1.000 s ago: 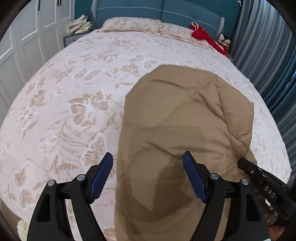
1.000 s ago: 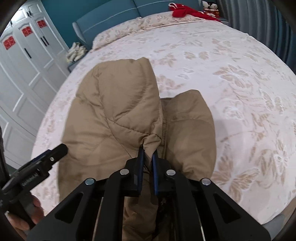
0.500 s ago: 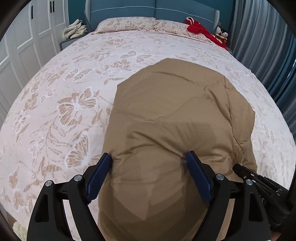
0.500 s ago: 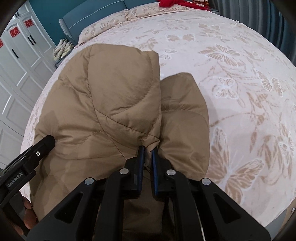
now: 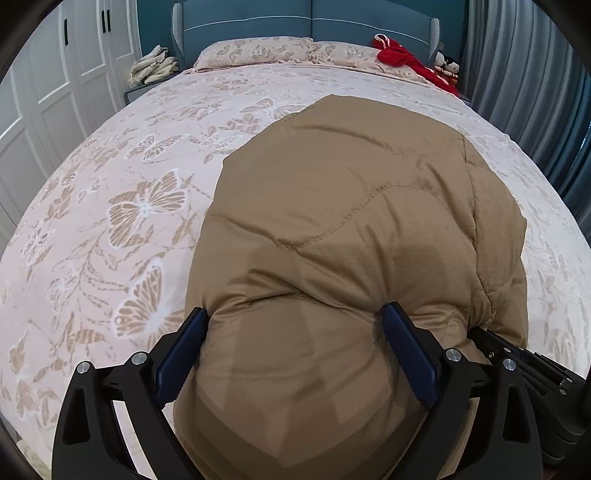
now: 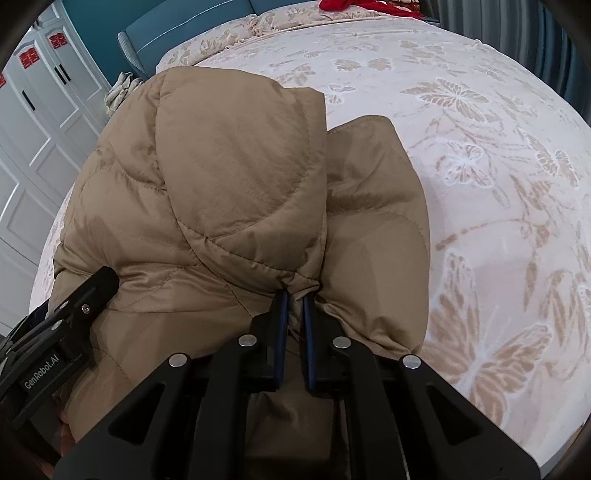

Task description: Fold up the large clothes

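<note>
Left gripper [image 5: 291, 343] spread wide over the near end of the tan quilted jacket [image 5: 354, 236], jaws just opened further, padded cloth bulging up between the blue pads [image 5: 181, 354] and brushing them, not squeezed. Right gripper [image 6: 293, 310] clenched on a pinch of the same jacket's edge, blue fingers almost together with a thin fold of cloth between.

Compared with a second ago: both grippers lower and closer to the bed [image 5: 110, 221]; jacket filling far more of each view; left jaws wider than before; right grip unchanged. Bundle flatter now, resting on the butterfly-print cover rather than hanging from the grippers.

Jacket lying folded on the near part of the bed, long axis running from the grippers toward the headboard [image 5: 310, 29], far end rounded and pointing at the pillows [image 5: 258, 51]. In the right wrist view, one folded layer stacked over another, the lower layer poking out to the right.

Near end of the jacket cut off by the lower frame edge and hidden under both grippers. Which part of the garment is pinched: cannot tell. Red garment [image 5: 402, 59] by the pillows partly visible; small dolls [image 5: 447, 66] beside it too small to make out. Pale bundle [image 5: 155, 66] on the bedside stand unclear. Part of a hand, bottom left of the right wrist view, mostly hidden.
</note>
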Demonstrator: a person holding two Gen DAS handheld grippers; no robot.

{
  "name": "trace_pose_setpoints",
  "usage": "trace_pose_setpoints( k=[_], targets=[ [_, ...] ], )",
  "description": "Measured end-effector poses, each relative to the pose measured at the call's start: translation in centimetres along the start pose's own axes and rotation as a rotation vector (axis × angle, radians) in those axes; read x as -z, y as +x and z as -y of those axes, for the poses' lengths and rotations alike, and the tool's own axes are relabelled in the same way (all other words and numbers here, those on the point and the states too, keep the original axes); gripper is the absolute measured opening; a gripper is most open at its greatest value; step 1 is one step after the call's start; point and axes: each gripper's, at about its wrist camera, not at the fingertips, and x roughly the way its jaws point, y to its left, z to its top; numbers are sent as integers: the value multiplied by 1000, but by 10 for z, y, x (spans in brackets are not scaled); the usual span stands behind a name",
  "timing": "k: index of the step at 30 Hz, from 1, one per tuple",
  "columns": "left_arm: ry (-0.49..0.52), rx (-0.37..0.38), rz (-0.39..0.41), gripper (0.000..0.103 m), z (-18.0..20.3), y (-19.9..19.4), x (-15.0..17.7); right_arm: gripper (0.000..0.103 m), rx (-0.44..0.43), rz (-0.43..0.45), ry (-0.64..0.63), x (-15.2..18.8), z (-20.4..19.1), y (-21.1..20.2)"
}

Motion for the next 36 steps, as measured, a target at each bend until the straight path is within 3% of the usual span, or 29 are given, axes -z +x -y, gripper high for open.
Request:
trace_pose_setpoints(
  k=[17,22,25,29,33,36],
  targets=[
    [0,-28,40,98,5,16,5,6,-38,30,21,-3,10,14],
    [-21,20,34,98,0,6,2,8,-76,28,24,-7,14,5],
    [-50,55,20,98,-19,-16,-4,24,-73,15,58,-11,20,-17],
    [-129,73,50,98,-56,-46,-16,68,-57,92,79,-15,32,-62],
    [-256,180,-38,98,-93,-33,-28,67,-70,76,137,-24,52,-64],
    [-362,281,-125,98,-110,-8,-26,67,-158,-7,232,-27,72,-41]
  ],
)
